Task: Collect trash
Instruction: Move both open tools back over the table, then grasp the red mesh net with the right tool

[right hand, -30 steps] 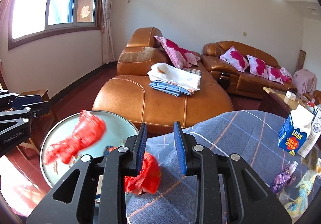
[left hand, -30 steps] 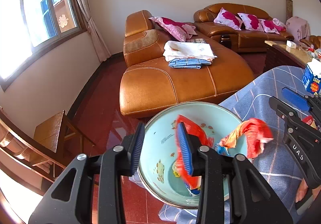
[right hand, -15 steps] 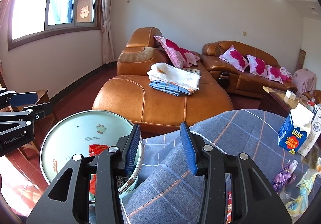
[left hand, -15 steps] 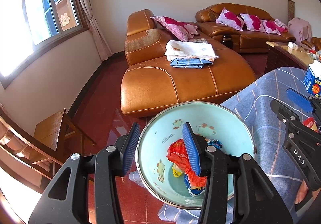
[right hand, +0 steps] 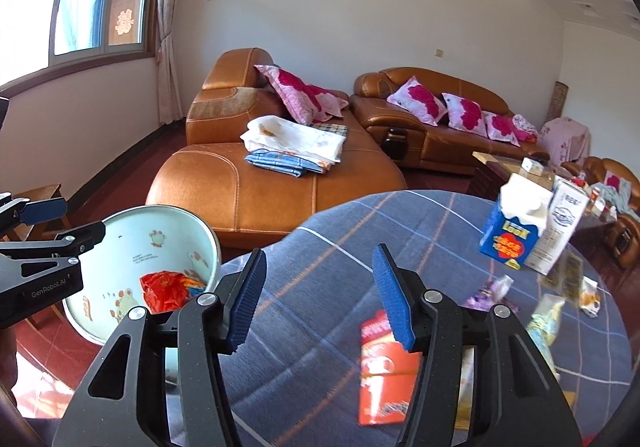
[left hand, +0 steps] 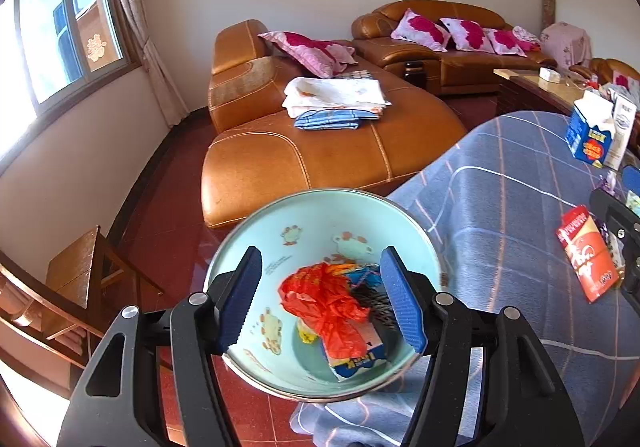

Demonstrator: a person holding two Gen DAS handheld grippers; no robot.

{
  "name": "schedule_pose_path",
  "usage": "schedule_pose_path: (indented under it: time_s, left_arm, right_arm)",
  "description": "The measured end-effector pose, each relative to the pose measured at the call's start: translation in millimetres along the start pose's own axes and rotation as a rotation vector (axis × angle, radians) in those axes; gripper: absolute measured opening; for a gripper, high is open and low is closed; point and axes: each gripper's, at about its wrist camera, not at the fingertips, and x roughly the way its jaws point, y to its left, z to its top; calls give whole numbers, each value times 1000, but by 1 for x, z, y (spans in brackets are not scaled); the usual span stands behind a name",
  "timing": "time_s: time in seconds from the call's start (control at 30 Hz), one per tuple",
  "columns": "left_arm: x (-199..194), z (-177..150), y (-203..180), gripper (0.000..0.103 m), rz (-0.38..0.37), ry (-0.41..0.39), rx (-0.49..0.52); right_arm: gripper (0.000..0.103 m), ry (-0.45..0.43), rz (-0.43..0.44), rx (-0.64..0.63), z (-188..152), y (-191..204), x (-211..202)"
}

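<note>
Trash: red wrapper [left hand: 326, 305] and packets lie in the basin [left hand: 320, 215] at the counter [right hand: 400, 231] edge (placed for dropping). Left hand-held gripper [left hand: 320, 303] opening, empty; right hand-held gripper [right hand: 320, 299] opening, empty, above red packet [right hand: 384, 367].

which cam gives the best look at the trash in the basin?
Left wrist: it looks straight down into the basin, with the red wrapper and the packets beneath in full view. Right wrist sees only a red patch behind the basin's near rim.

basin [left hand: 280, 223]: 1 | cartons [right hand: 516, 231]: 2 | red packet [right hand: 384, 371]: 1 | hand-held grippers [right hand: 316, 295]: 2 | pink pillows [right hand: 304, 95]: 4
</note>
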Motion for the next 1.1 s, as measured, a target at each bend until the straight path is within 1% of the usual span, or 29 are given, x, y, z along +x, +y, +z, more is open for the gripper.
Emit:
schedule_pose_path:
  time_s: [0.03, 0.07, 0.1, 0.2, 0.3, 0.4, 0.5, 0.53, 0.6, 0.7, 0.8, 0.9, 0.93, 1.0, 1.03, 1.07, 1.1]
  left_arm:
    - [-1, -1, -7, 61, -17, 1, 11]
    - [-3, -3, -15, 62, -38, 2, 23]
    - [-5, -5, -22, 62, -57, 1, 35]
    - [-11, -11, -42, 69, -96, -5, 63]
    - [-17, -17, -57, 69, -139, -6, 86]
    - [-25, -21, -69, 71, -166, -15, 107]
    - [-31, -24, -79, 78, -185, -23, 121]
    - [-32, -26, -82, 79, -190, -24, 127]
    - [-34, -28, -87, 79, -202, -21, 136]
    - [-36, -32, -93, 79, -214, -19, 150]
    - [-37, -35, -95, 79, -217, -18, 158]
    - [-34, -36, -96, 79, -220, -8, 156]
    - [-33, -36, -95, 79, -222, -4, 154]
    - [-31, -36, -96, 79, -225, 5, 151]
    - [-30, -36, -97, 79, -227, 7, 151]
    - [-30, -37, -97, 79, -228, 7, 152]
    - [-30, -37, -98, 79, -228, 7, 153]
  right_arm:
    - [59, 9, -19, 15, -5, -11, -7]
    - [59, 9, -19, 15, -5, -11, -7]
    - [59, 19, -41, 32, -11, -22, -13]
    - [61, 58, -130, 93, -34, -58, -34]
    - [61, 96, -215, 181, -58, -98, -57]
    - [61, 130, -288, 261, -82, -131, -79]
    - [62, 161, -357, 331, -105, -156, -97]
    - [64, 166, -368, 359, -111, -162, -102]
    - [65, 181, -380, 399, -123, -171, -108]
    - [65, 204, -381, 406, -133, -170, -108]
    - [65, 237, -385, 415, -137, -172, -100]
    - [63, 275, -362, 453, -142, -178, -90]
    - [58, 292, -354, 460, -143, -179, -85]
    - [52, 310, -320, 484, -145, -180, -80]
    - [45, 311, -313, 483, -146, -180, -80]
    - [41, 313, -299, 476, -145, -178, -80]
    - [33, 313, -286, 466, -144, -176, -79]
